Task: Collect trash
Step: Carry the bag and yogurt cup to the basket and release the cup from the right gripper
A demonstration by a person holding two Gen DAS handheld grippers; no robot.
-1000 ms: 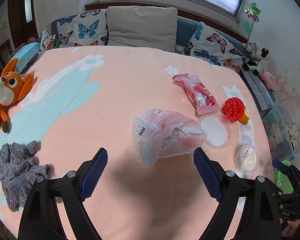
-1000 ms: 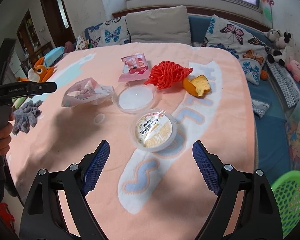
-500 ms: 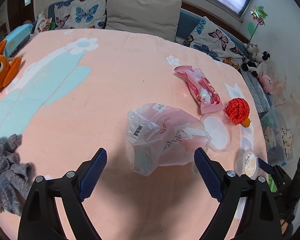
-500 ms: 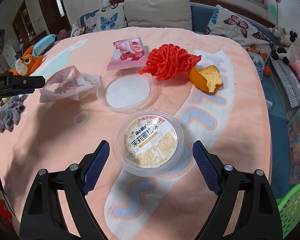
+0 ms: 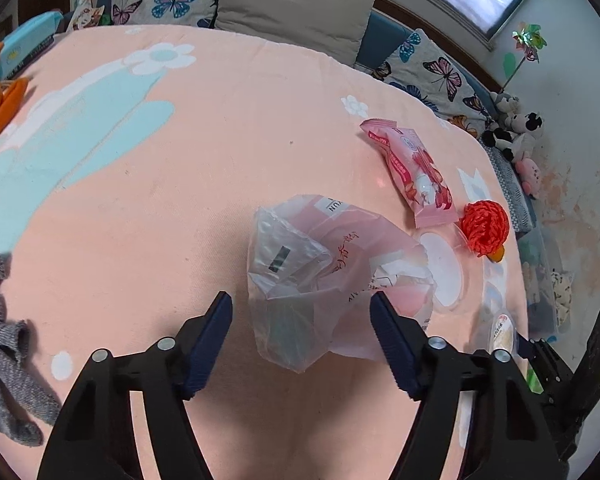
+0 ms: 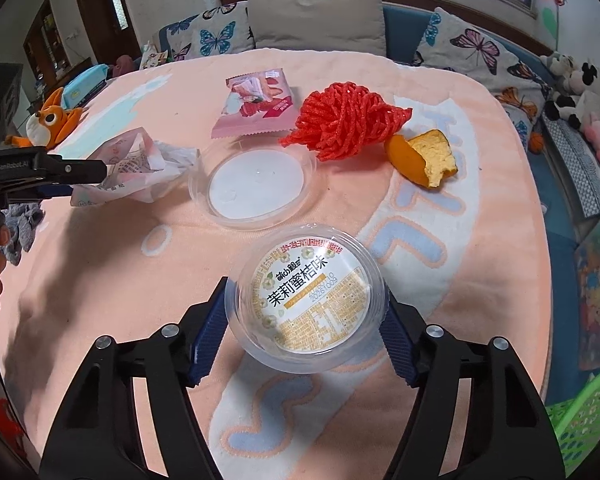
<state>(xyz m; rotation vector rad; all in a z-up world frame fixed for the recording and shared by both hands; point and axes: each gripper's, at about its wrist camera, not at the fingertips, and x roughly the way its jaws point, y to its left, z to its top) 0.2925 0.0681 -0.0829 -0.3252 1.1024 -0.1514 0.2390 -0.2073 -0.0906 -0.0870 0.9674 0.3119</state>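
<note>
A crumpled clear-and-pink plastic bag (image 5: 320, 276) lies on the peach blanket (image 5: 180, 184). It sits between the pads of my left gripper (image 5: 304, 336), whose jaws are closing. The right pad is at the bag and the left pad stands a little off it. My right gripper (image 6: 304, 328) is also closing, around a clear lidded jelly cup (image 6: 308, 300) with a yellow label, and its pads touch both sides of the cup. The cup rests on the blanket. In the right wrist view one of the left gripper's fingers (image 6: 60, 168) reaches the bag (image 6: 136, 164).
Beyond the cup lie a clear lid (image 6: 256, 184), a pink snack wrapper (image 6: 256, 104), a red foam net (image 6: 344, 120) and a piece of orange peel (image 6: 424, 158). A grey cloth (image 5: 4, 344) is at the left edge and a green basket (image 6: 584, 412) is below at the right.
Both grippers came down and forward over their items and their jaws narrowed. The bag now sits between the left pads, and the cup is now between the right pads.
</note>
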